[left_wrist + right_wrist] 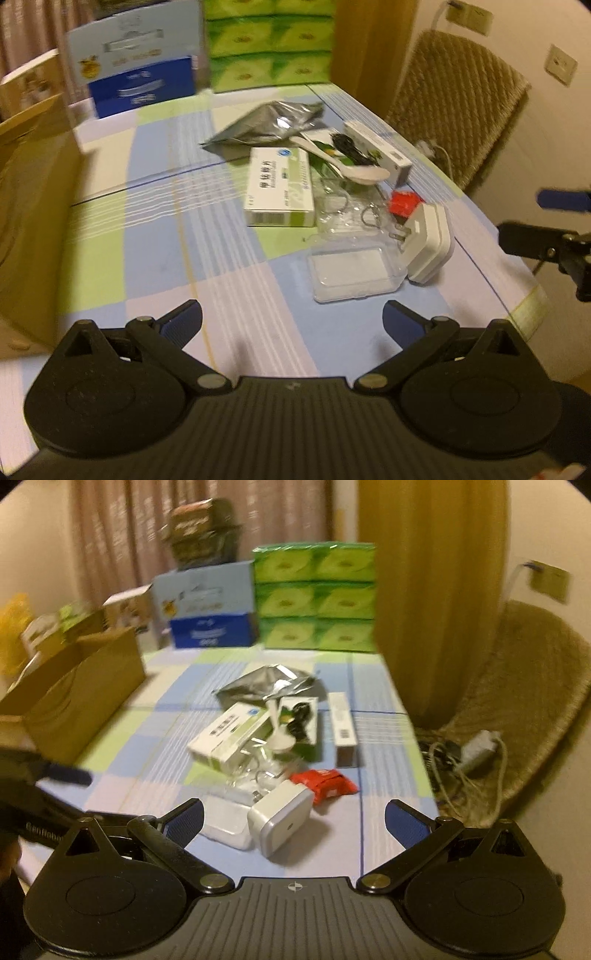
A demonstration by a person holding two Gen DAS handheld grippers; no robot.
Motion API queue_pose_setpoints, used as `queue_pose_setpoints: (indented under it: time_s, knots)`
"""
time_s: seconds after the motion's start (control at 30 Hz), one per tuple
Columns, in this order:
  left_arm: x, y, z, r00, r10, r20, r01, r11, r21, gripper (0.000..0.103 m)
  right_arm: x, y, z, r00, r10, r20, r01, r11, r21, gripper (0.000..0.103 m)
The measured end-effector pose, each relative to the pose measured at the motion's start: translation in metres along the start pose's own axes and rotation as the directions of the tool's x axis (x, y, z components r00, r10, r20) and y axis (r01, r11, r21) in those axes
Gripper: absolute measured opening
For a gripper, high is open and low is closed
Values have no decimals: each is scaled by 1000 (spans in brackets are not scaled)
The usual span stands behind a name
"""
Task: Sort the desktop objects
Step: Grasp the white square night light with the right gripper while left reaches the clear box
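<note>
A pile of small objects lies on the checked tablecloth (pixel 155 229): a white-green medicine box (pixel 280 188), a white spoon (pixel 343 162), a silver foil bag (pixel 266 123), a long white box (pixel 380 151), a red packet (pixel 404 203), a white charger plug (pixel 428 243) and a clear plastic case (pixel 354 273). My left gripper (pixel 291 321) is open and empty, short of the case. My right gripper (pixel 293 819) is open and empty, with the charger plug (pixel 280 819) just ahead between its fingers. The red packet (pixel 325 781), the medicine box (pixel 229 734) and the spoon (pixel 277 731) lie beyond.
An open cardboard box (pixel 74 698) stands at the table's left. A blue-white carton (pixel 210 605) and stacked green tissue packs (pixel 317 598) stand at the back. A woven chair (pixel 517 709) with a cable and adapter (pixel 476 753) is at the right.
</note>
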State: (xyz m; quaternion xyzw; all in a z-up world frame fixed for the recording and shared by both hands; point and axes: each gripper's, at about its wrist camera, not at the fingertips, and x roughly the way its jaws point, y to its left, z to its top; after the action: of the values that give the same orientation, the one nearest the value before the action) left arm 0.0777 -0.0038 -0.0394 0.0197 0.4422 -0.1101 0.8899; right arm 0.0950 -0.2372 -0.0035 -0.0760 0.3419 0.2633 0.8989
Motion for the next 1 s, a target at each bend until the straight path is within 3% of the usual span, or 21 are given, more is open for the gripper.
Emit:
queue_pose_setpoints:
  time_s: [0.17, 0.33, 0.6, 0.63, 0.7, 0.77, 0.83, 1.0]
  knots:
    - [26, 0, 4, 999, -36, -32, 38, 997, 67, 102, 29, -7, -5, 995, 90, -39, -94, 987, -134, 101]
    - [44, 0, 9, 997, -61, -43, 66, 988, 136, 102, 66, -10, -9, 982, 166, -93, -185, 941, -282, 101]
    - [64, 2, 20, 992, -119, -48, 128, 960, 249, 102, 102, -21, -14, 956, 247, -160, -290, 880, -376, 100]
    - [66, 0, 21, 991, -126, -51, 135, 953, 270, 102, 104, -22, -14, 953, 257, -163, -300, 879, -371, 99]
    - [70, -3, 21, 990, -134, -53, 144, 939, 314, 102, 106, -23, -15, 949, 267, -168, -311, 880, -358, 85]
    - [72, -6, 20, 988, -143, -53, 153, 929, 337, 102, 107, -24, -16, 945, 277, -173, -322, 881, -347, 78]
    - [72, -7, 19, 985, -165, -48, 171, 927, 333, 102, 106, -24, -18, 945, 283, -165, -324, 883, -340, 63]
    - [75, -14, 17, 982, -184, -45, 189, 937, 294, 102, 94, -26, -21, 957, 259, -129, -286, 916, -280, 62]
